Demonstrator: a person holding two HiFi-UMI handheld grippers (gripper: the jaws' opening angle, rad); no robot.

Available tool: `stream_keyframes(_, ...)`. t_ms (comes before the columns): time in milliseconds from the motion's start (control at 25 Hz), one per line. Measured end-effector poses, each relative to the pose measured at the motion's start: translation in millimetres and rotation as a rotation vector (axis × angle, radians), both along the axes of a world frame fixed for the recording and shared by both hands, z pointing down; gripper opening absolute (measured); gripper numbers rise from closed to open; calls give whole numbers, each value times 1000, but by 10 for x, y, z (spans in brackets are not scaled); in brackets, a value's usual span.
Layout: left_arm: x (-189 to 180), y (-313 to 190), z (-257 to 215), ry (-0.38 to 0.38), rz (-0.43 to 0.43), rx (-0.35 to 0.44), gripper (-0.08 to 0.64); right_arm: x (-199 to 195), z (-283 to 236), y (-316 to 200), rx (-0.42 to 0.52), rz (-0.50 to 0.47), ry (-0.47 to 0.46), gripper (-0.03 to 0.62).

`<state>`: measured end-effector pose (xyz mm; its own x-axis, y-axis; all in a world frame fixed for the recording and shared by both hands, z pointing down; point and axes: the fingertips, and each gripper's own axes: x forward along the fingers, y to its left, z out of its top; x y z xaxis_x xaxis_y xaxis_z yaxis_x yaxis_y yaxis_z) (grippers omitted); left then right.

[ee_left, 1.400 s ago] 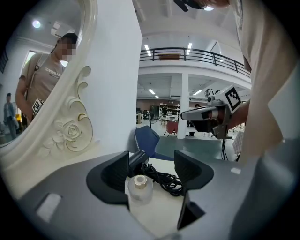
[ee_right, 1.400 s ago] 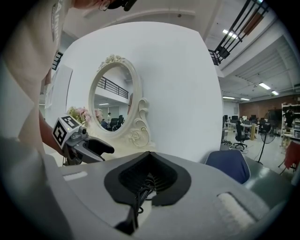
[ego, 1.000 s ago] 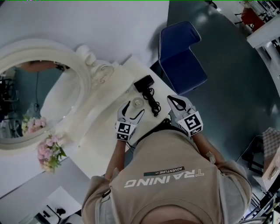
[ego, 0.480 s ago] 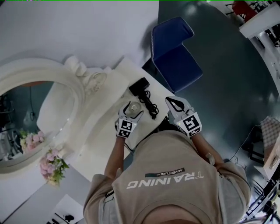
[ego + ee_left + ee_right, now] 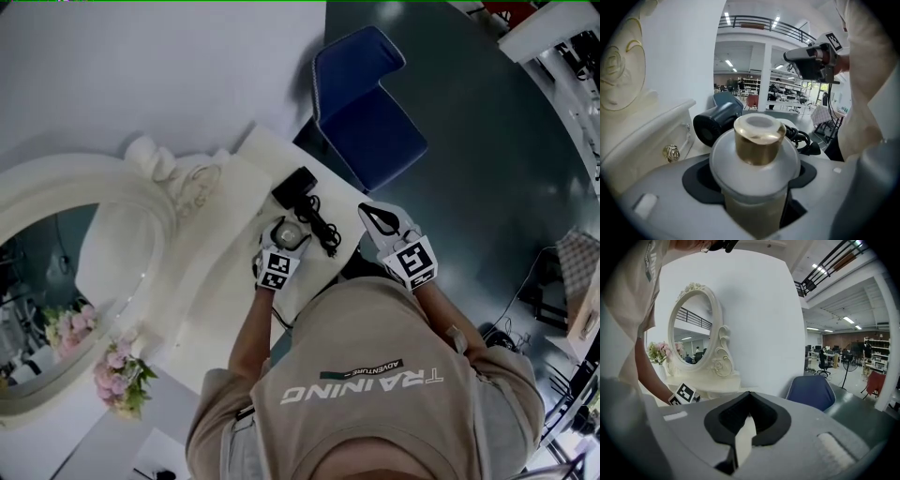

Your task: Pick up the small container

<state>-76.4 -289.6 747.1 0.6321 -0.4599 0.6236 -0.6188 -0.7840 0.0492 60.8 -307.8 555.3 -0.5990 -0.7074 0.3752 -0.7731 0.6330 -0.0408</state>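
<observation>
The small container [image 5: 757,140] is a frosted jar with a gold cap; from the head view it shows as a pale round top [image 5: 290,232] on the white dressing table [image 5: 230,291]. My left gripper [image 5: 757,180] is shut on the jar's body, with the cap standing above the jaws. In the head view the left gripper [image 5: 284,246] sits at the table's near right end. My right gripper [image 5: 367,209] hangs off the table's right edge, shut and holding nothing; in its own view the right gripper [image 5: 748,404] shows only a thin slit between the pads.
A black hair dryer [image 5: 295,184] and its coiled cord [image 5: 324,231] lie just beyond and right of the jar. An ornate white oval mirror [image 5: 66,272] stands at the left, with pink flowers [image 5: 117,375] near it. A blue chair [image 5: 361,117] stands on the floor beyond the table.
The left gripper's jaws stood open around the jar a second ago; they have come in and shut on it. The right gripper has hardly moved.
</observation>
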Motion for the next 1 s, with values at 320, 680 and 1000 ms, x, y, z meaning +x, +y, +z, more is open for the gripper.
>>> stream_keyframes(320,9,-55,-31,-43,-6,70,357,-37,77,56,-33,14,9,3)
stream_keyframes(680,41,-89,-23,-26,-3,85,354,-81,57,82,-31,9,-5,3)
stream_keyframes(1000,24,-65,-85,-11,-17,60,353,-98,57,201,-29,-4,-11,3)
